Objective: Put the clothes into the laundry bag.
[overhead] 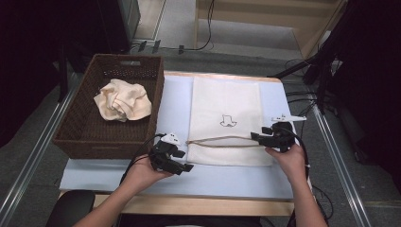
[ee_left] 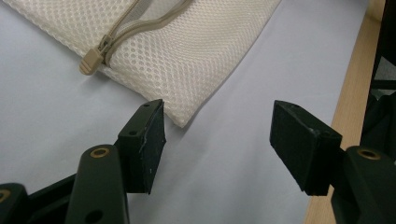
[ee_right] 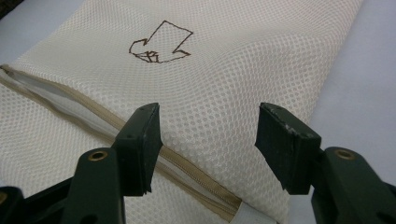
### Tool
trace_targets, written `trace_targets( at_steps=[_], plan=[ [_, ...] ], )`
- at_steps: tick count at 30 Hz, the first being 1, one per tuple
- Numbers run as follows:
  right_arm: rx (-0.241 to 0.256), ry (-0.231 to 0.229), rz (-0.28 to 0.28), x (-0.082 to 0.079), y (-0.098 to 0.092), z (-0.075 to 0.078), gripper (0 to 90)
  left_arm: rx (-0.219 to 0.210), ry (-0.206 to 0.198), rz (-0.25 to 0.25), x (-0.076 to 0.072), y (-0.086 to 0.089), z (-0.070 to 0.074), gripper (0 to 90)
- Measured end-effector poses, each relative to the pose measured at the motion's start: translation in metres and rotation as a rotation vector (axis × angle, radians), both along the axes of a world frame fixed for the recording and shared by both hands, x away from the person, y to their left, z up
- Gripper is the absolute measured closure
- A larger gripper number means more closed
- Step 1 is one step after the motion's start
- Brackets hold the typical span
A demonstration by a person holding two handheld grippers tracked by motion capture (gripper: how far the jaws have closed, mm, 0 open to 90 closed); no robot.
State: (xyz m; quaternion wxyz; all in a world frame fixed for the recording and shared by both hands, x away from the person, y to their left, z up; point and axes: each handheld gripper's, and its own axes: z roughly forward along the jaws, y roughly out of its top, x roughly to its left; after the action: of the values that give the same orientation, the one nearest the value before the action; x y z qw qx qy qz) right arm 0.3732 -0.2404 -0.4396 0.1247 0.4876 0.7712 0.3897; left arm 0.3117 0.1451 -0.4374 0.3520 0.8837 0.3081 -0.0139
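Observation:
A white mesh laundry bag (overhead: 224,104) lies flat on the pale blue mat (overhead: 175,101), with a small brown drawing (overhead: 228,121) on it. Its beige zipper (overhead: 222,141) runs across near the front edge. My left gripper (overhead: 185,161) is open beside the bag's front left corner (ee_left: 182,119), touching nothing; the zipper pull (ee_left: 92,59) lies a little beyond. At the zipper's right end my right gripper (overhead: 259,134) hovers open over the mesh (ee_right: 233,60). The zipper (ee_right: 196,179) passes under its left jaw and gapes open farther along.
A brown wicker basket (overhead: 80,137) stands left of the mat with a crumpled cream cloth (overhead: 123,99) inside. The wooden table edge (overhead: 189,204) runs along the front. Cables and dark stands crowd the right side (overhead: 326,71).

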Motion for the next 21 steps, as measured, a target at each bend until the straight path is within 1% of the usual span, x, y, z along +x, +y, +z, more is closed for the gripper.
trace_targets(
  at_steps=[3, 14, 16, 21],
  plan=[
    [-0.003, 0.003, 0.003, 0.0001, 0.0002, -0.0003, 41.4, 0.005, 0.006, 0.002, 0.0005, -0.0001, -0.0011, 36.6],
    [-0.005, 0.007, 0.016, -0.0005, 0.0008, -0.0005, 42.3, 0.000, 0.012, 0.001, 0.0014, 0.0006, -0.0016, 36.0],
    [-0.005, 0.009, 0.021, -0.0005, 0.0015, -0.0004, 42.3, 0.007, 0.013, -0.006, 0.0016, 0.0003, -0.0017, 35.4],
    [-0.004, 0.009, 0.024, -0.0006, 0.0020, -0.0006, 42.3, 0.007, 0.019, -0.012, 0.0015, 0.0004, -0.0005, 34.9]
  ],
)
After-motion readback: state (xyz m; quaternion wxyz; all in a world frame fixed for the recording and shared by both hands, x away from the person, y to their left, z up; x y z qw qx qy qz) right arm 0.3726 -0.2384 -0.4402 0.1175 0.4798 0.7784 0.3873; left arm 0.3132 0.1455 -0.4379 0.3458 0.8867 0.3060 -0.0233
